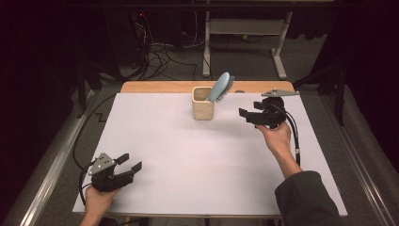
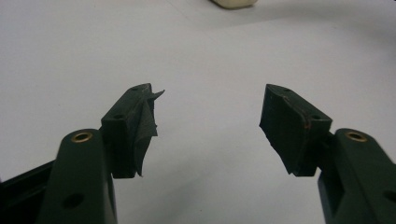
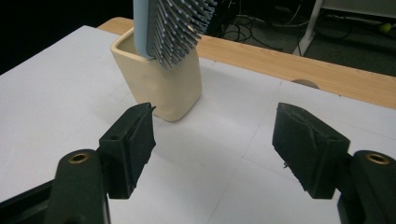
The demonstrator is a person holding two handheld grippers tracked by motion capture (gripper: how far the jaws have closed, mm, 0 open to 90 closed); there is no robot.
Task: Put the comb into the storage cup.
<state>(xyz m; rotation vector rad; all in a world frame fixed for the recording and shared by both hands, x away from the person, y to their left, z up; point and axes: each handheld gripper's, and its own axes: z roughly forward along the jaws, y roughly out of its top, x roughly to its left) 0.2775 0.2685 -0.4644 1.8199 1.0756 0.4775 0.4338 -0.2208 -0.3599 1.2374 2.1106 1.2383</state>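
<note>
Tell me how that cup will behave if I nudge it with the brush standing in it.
The cup is squat and flat-based, so it probably slides. The hairbrush leans out past the rim, so a high push may tip it that way. The brush looks loose and may rattle.

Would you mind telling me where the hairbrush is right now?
In the high view the hairbrush stands head-up in the cream cup near the table's far edge, left of the right hand-held gripper.
</note>
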